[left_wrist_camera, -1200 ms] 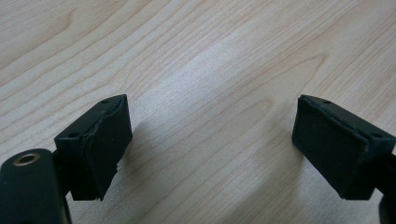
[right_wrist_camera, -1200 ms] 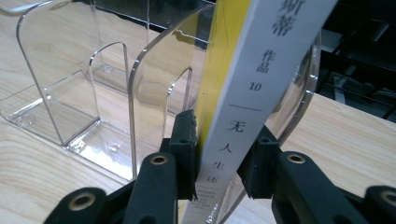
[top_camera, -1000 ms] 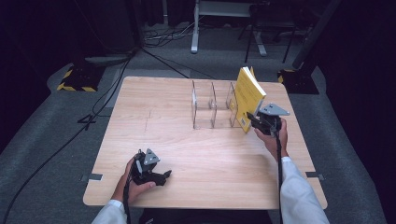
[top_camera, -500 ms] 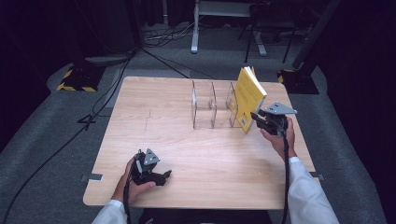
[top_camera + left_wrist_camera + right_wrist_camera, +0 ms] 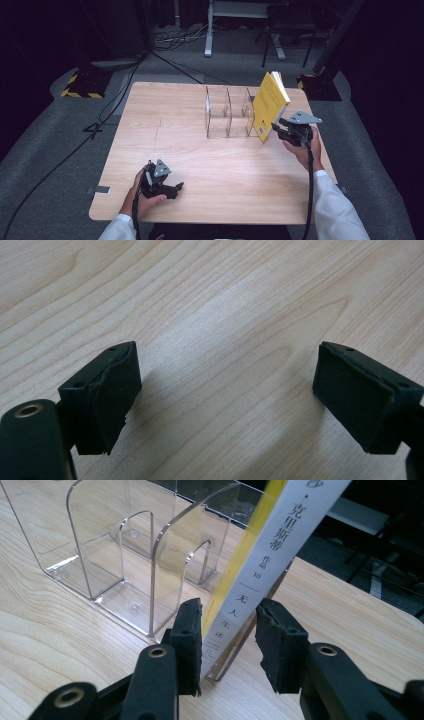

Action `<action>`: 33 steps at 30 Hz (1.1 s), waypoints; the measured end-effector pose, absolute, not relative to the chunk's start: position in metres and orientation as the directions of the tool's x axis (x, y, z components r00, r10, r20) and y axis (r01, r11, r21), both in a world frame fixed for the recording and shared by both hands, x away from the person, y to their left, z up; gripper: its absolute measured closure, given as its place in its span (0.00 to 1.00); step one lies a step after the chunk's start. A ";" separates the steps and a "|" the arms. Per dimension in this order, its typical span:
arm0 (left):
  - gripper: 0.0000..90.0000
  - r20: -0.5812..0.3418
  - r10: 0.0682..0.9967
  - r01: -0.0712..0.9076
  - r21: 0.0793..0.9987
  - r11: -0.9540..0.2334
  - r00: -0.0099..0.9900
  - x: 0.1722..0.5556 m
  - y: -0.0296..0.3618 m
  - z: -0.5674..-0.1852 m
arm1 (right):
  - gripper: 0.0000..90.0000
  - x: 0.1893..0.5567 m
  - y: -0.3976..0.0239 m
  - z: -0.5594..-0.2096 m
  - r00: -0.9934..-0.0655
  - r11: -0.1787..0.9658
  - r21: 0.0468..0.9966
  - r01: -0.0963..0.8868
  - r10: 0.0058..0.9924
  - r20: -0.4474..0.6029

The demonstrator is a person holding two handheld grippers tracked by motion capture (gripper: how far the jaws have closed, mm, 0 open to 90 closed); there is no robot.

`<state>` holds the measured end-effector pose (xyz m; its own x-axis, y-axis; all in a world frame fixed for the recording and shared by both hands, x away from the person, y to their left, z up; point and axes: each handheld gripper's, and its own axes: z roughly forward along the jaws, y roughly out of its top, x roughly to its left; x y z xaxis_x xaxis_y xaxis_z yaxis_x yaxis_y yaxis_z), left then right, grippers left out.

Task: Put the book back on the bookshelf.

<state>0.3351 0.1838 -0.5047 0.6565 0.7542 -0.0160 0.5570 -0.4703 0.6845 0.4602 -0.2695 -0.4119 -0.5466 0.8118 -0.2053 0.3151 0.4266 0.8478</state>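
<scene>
right gripper view: right gripper point(image 5: 227, 645), jaws just opening, loosely straddles a tilted yellow book's point(image 5: 260, 555) white spine beside a clear rack point(image 5: 125, 555). high view: left gripper point(image 5: 167, 186), jaws apart, rests on the wooden table point(image 5: 165, 130); dark room.

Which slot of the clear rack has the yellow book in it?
The slot at the end nearest the right gripper: the yellow book leans tilted in it. The clear rack's other slots hold nothing.

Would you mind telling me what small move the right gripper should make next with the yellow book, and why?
Probably draw the right gripper straight back. Its jaws have just been opening: one pad touches the book's white spine, the other stands off it. The yellow book leans tilted in the end slot of the clear rack, so any sideways brush might topple it.
</scene>
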 end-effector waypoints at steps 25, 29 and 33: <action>0.14 -0.006 0.750 0.550 0.684 -0.480 0.662 0.336 0.184 -0.504 | 0.53 0.432 -0.280 -0.408 -0.598 0.513 0.792 0.330 0.763 -0.245; 0.14 -0.014 0.750 0.553 0.685 -0.474 0.661 0.336 0.184 -0.505 | 0.50 0.426 -0.283 -0.411 -0.623 0.536 0.775 0.335 0.743 -0.245; 0.14 -0.006 0.749 0.549 0.684 -0.480 0.662 0.336 0.184 -0.504 | 0.47 0.420 -0.283 -0.414 -0.643 0.566 0.754 0.333 0.721 -0.258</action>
